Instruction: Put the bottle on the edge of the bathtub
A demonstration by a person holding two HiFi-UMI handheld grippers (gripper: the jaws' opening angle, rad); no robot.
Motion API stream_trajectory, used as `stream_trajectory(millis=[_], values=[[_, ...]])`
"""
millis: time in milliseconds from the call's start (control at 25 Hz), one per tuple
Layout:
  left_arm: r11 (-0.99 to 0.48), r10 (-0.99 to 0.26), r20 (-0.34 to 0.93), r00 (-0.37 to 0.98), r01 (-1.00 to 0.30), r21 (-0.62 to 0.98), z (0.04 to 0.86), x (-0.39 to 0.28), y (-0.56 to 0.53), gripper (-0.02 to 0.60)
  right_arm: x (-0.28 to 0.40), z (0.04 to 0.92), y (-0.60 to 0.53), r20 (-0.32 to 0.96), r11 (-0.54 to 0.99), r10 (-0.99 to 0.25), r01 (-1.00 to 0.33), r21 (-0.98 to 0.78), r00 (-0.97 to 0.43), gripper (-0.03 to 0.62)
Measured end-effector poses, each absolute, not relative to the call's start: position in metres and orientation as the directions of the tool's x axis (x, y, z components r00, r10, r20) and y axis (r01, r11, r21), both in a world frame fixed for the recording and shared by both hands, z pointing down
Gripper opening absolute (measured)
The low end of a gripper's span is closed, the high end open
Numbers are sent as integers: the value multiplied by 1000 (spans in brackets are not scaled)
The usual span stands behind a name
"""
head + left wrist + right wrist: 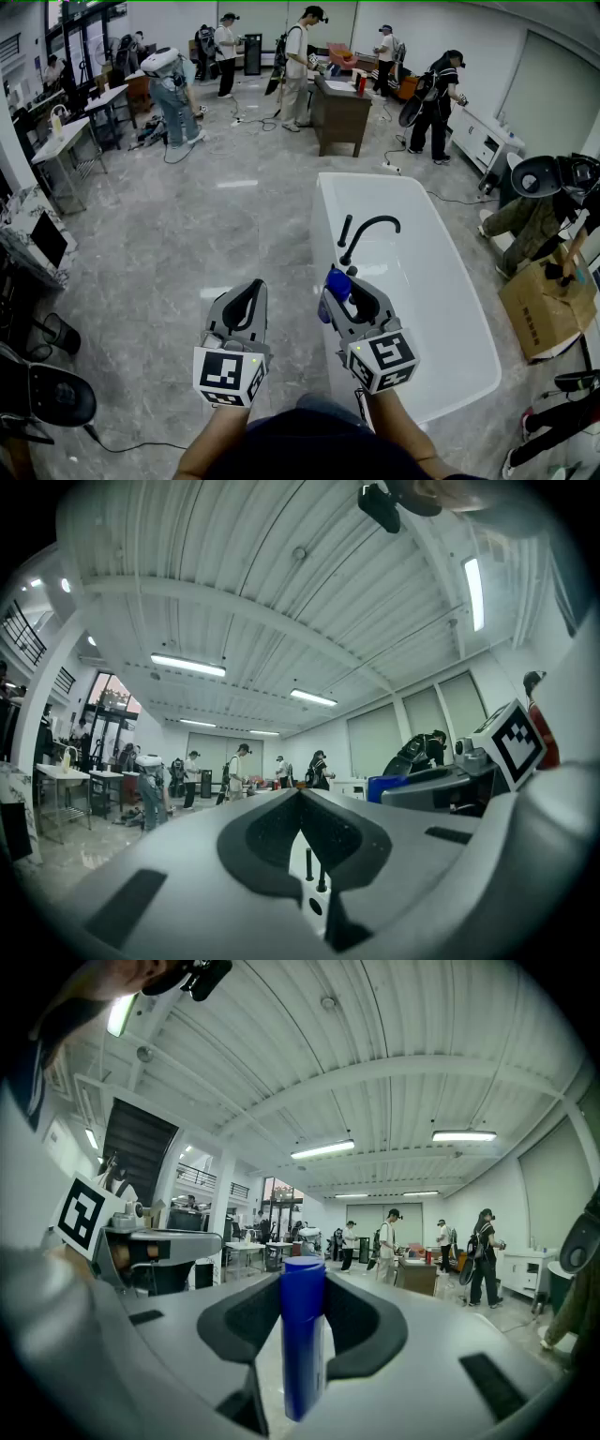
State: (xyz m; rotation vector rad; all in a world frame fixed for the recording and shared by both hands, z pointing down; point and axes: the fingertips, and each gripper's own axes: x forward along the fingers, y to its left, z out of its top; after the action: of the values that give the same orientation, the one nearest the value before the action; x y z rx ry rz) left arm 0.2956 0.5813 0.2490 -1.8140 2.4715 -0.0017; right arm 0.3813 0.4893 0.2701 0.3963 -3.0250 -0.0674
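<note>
A blue bottle (pixel 336 285) stands upright between the jaws of my right gripper (pixel 344 284), which is shut on it. It is held over the near left rim of the white bathtub (pixel 325 217), just short of the black faucet (pixel 361 239). In the right gripper view the blue bottle (pixel 303 1335) fills the gap of the right gripper (pixel 303 1283), with both pads against it. To its left, over the grey floor, my left gripper (pixel 255 289) is shut with nothing in it. In its own view the left gripper (pixel 300 791) has its tips together, and the right gripper's marker cube (pixel 517 743) shows at the side.
A cardboard box (pixel 542 305) and a crouching person (pixel 539 211) are right of the tub. A brown desk (pixel 340 112) and several standing people are at the back. A cable (pixel 131 445) and a black chair (pixel 52 394) lie at the lower left.
</note>
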Motion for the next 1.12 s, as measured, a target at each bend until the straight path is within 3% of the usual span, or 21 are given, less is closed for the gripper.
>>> stream_trajectory(millis=[480, 1120], values=[[288, -957, -38, -287, -957, -28, 268, 253, 537, 23, 335, 287, 442, 76, 970, -244, -244, 7, -967, 155], [323, -945, -69, -320, -945, -42, 258, 104, 338, 23, 178, 280, 247, 47, 990, -141, -141, 12, -989, 155]])
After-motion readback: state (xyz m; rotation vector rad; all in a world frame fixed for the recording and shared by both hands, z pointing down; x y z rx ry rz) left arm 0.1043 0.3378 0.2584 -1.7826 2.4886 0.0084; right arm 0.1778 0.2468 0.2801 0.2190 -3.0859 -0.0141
